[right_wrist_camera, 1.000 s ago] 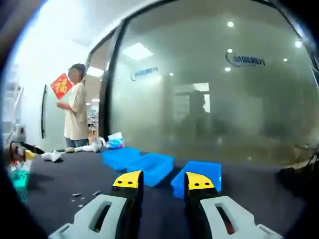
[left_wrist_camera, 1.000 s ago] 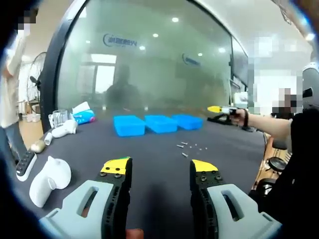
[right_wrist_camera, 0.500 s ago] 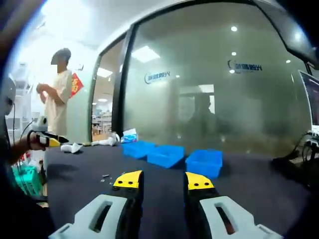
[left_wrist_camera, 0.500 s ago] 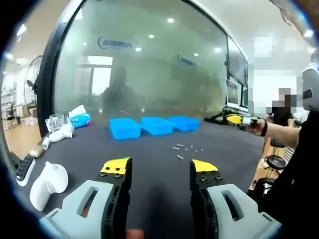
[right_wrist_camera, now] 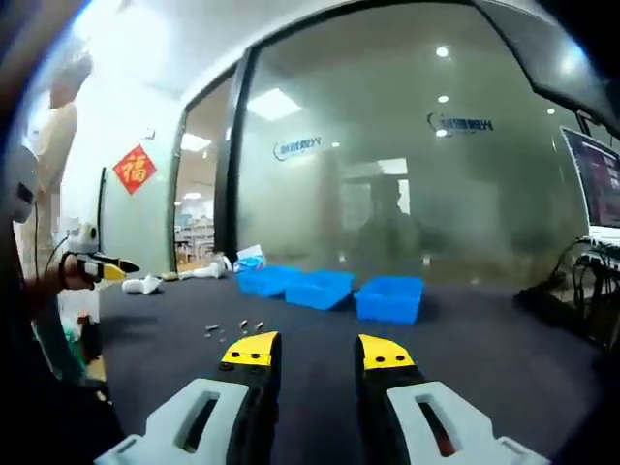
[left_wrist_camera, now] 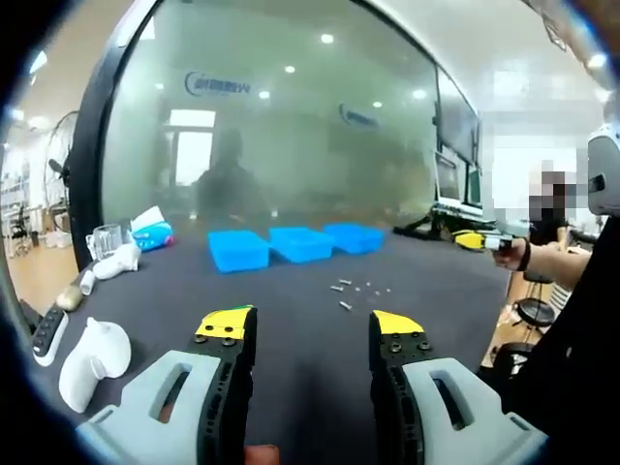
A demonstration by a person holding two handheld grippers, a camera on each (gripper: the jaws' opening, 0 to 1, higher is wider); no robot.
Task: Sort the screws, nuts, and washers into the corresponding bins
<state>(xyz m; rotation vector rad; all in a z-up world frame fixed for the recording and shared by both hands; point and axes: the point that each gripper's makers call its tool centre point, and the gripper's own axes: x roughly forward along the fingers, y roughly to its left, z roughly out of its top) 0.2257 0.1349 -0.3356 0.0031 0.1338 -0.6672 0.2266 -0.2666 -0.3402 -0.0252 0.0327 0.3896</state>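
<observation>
Three blue bins (left_wrist_camera: 291, 245) stand in a row on the dark table (left_wrist_camera: 291, 320), in front of a frosted glass wall. Several small screws, nuts and washers (left_wrist_camera: 356, 291) lie loose on the table nearer to me than the bins. My left gripper (left_wrist_camera: 312, 326) is open and holds nothing, well short of the parts. In the right gripper view the bins (right_wrist_camera: 329, 289) sit ahead and the small parts (right_wrist_camera: 232, 329) lie to the left on the table (right_wrist_camera: 484, 349). My right gripper (right_wrist_camera: 312, 349) is open and holds nothing; it also shows at the right of the left gripper view (left_wrist_camera: 477, 239).
A white curved object (left_wrist_camera: 92, 354), a black remote (left_wrist_camera: 48, 334), a white bottle (left_wrist_camera: 116, 260), a glass mug (left_wrist_camera: 102, 237) and a blue packet (left_wrist_camera: 155, 232) line the table's left side. Cables (right_wrist_camera: 572, 281) and a monitor (right_wrist_camera: 596, 184) sit at the right. A red sign (right_wrist_camera: 136, 168) hangs by a doorway.
Both views have shifted with my hands. The right gripper view has swung so the bins and small parts sit farther ahead, and the standing person has slid off to its left edge.
</observation>
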